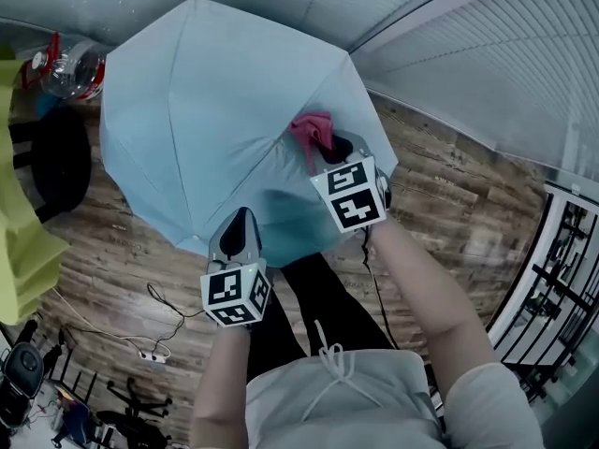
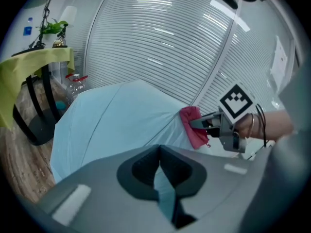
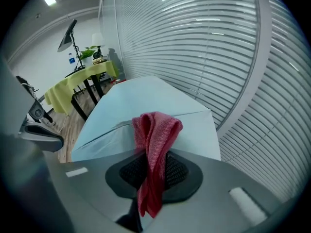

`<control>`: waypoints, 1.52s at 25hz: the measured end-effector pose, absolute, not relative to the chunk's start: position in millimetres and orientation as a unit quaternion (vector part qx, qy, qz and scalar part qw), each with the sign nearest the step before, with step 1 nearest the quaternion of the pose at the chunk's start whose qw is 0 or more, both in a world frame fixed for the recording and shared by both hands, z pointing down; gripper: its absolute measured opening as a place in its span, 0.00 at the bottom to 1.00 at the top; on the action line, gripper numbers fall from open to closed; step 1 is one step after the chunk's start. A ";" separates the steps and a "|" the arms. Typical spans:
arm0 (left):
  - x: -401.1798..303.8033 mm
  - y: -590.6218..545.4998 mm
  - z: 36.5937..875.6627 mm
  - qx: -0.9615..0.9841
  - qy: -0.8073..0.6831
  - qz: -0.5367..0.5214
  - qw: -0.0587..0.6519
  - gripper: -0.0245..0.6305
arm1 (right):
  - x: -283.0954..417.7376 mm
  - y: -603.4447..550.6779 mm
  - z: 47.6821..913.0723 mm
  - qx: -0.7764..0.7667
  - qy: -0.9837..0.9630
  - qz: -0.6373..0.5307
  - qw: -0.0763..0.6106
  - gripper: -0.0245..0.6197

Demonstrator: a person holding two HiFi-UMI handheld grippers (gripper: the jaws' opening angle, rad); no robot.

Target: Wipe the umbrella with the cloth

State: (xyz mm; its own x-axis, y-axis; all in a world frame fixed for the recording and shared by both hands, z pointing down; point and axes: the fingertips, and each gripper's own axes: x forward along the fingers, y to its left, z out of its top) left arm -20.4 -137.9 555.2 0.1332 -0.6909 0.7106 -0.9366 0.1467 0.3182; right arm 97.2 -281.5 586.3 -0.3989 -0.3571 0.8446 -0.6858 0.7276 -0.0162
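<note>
An open light blue umbrella (image 1: 215, 110) lies on its side on the wood floor, canopy toward me. My left gripper (image 1: 241, 218) is shut on the umbrella's near rim; blue fabric shows between its jaws in the left gripper view (image 2: 163, 183). My right gripper (image 1: 329, 150) is shut on a pink-red cloth (image 1: 312, 131), which rests against the canopy's right panel. In the right gripper view the cloth (image 3: 154, 140) hangs folded from the shut gripper (image 3: 153, 161), with the umbrella (image 3: 146, 103) just behind it. The left gripper view shows the cloth (image 2: 192, 125) touching the canopy (image 2: 116, 125).
A table with a yellow-green cover (image 1: 19, 223) and a black chair (image 1: 56, 162) stand at the left. A clear bottle with a red cap (image 1: 65, 68) sits behind the umbrella. A power strip with cable (image 1: 150, 354) lies on the floor. Slatted blinds (image 1: 487, 54) and a black railing (image 1: 562, 269) are at the right.
</note>
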 end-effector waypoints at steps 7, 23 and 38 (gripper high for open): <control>-14.1 -142.7 574.7 0.628 -0.642 0.168 0.408 0.05 | 130.1 -317.0 610.9 0.348 -0.803 0.185 0.447 0.13; 1.8 -117.1 596.2 0.629 -0.627 0.197 0.416 0.05 | 197.4 -378.1 636.9 0.433 -0.752 0.143 0.475 0.13; -35.8 -14.0 565.7 0.678 -0.581 0.199 0.404 0.05 | 139.5 -208.4 538.6 0.447 -0.770 0.159 0.428 0.13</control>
State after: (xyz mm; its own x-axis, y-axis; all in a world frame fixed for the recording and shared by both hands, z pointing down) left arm -35.8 -14.0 565.7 0.2465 -0.6261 0.7397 -0.9484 0.0011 0.3170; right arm 139.5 -208.4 538.6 -0.2354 -0.5517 0.8002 -0.8233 0.5507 0.1375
